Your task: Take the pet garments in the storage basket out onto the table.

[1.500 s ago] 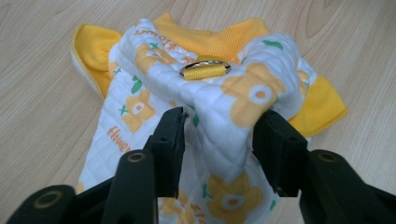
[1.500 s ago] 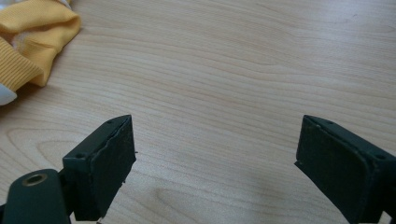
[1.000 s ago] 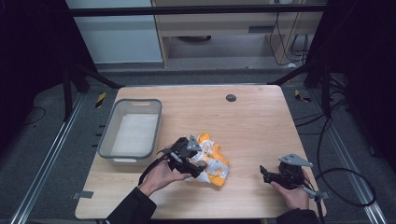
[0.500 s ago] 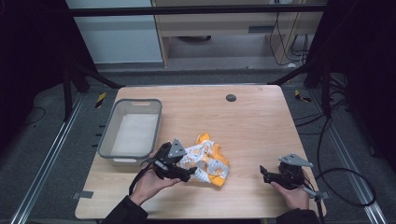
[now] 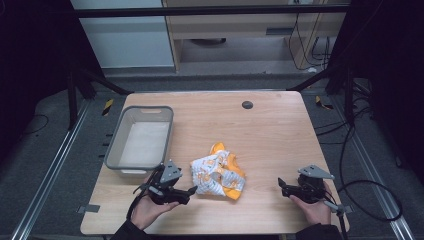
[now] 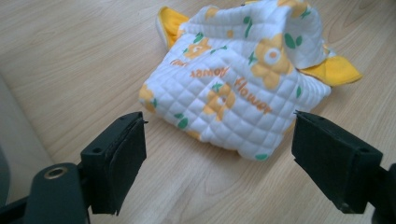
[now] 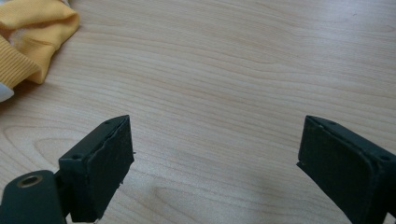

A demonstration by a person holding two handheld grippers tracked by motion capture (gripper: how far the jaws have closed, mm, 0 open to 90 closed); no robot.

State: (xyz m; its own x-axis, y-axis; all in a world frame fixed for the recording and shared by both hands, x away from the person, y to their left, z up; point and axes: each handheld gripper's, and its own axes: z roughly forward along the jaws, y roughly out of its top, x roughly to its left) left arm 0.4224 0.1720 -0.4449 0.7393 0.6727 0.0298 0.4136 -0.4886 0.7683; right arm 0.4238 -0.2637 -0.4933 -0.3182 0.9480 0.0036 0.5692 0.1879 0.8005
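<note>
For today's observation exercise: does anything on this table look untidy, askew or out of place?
Yes. The flower-print cloth lies crumpled in a loose heap on the wooden table, its yellow lining sticking out at the edges, beside the grey bin rather than in it. Nothing looks spilled or damaged.

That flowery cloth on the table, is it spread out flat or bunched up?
Bunched up. The cloth sits in a rumpled heap on the table, its quilted white side folded over itself and yellow edges poking out.

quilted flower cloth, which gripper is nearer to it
Left. The left gripper sits just beside the quilted flower cloth, jaws open, not touching; the right gripper rests farther off.
</note>
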